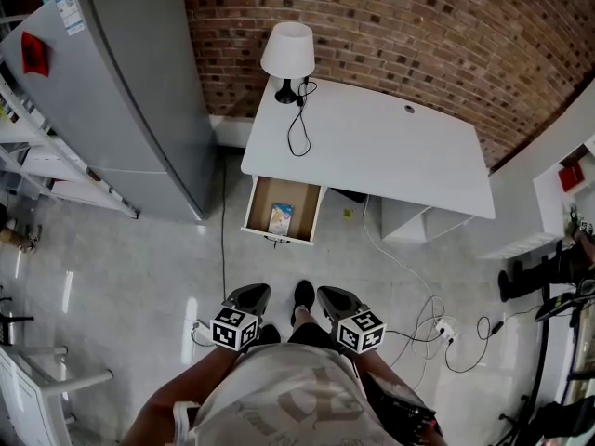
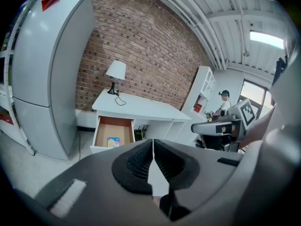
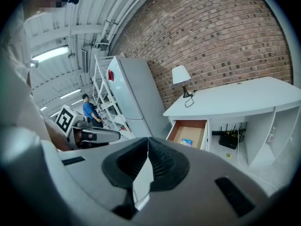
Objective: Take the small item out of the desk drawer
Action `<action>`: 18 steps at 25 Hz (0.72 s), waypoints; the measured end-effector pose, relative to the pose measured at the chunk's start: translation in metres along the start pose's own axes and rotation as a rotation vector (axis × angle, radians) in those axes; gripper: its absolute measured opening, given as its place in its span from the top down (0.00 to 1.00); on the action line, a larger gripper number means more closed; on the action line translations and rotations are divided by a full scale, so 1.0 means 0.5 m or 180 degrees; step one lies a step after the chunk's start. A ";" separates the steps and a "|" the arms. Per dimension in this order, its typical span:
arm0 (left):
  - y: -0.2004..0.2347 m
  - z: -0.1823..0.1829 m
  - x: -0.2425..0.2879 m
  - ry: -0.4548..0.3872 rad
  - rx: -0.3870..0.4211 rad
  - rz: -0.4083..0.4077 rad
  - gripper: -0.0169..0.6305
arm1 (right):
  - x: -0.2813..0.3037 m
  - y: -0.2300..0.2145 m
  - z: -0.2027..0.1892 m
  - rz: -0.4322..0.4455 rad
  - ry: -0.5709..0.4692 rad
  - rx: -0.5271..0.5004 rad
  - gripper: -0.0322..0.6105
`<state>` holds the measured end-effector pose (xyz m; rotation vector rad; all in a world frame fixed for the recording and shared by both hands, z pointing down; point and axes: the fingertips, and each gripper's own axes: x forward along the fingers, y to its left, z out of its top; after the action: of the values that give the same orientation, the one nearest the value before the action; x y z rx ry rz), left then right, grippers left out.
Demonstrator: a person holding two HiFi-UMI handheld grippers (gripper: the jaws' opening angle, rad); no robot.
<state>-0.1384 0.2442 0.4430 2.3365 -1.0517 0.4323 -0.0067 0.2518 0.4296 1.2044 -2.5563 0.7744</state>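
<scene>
A white desk (image 1: 372, 147) stands against the brick wall, its left drawer (image 1: 257, 204) pulled open. A small blue-and-yellow item (image 1: 281, 218) lies flat on the drawer's brown bottom; it also shows in the left gripper view (image 2: 113, 141) and the right gripper view (image 3: 186, 142). My left gripper (image 1: 249, 298) and right gripper (image 1: 337, 302) hang close to my body, well short of the drawer. Each has its jaws shut with nothing between them, as the left gripper (image 2: 153, 147) and right gripper (image 3: 147, 146) views show.
A white lamp (image 1: 287, 56) with a black cord sits on the desk's left end. A grey fridge (image 1: 121, 91) stands left of the desk, shelving (image 1: 37, 156) beyond it. Cables and a power strip (image 1: 444, 328) lie on the floor at right. A person (image 3: 88, 109) stands far off.
</scene>
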 end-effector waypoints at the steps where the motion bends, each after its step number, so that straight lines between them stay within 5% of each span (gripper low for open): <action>1: -0.001 0.006 0.010 0.0011 0.0010 -0.0015 0.95 | 0.001 -0.011 0.003 -0.0013 0.0000 0.0011 0.94; 18: 0.047 0.109 0.154 0.0086 -0.0051 0.0044 0.95 | 0.100 -0.151 0.106 0.0089 0.0120 0.0032 0.94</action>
<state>-0.1029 0.1533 0.4446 2.3042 -1.0553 0.4579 0.0206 0.1503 0.4329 1.1485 -2.5470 0.8091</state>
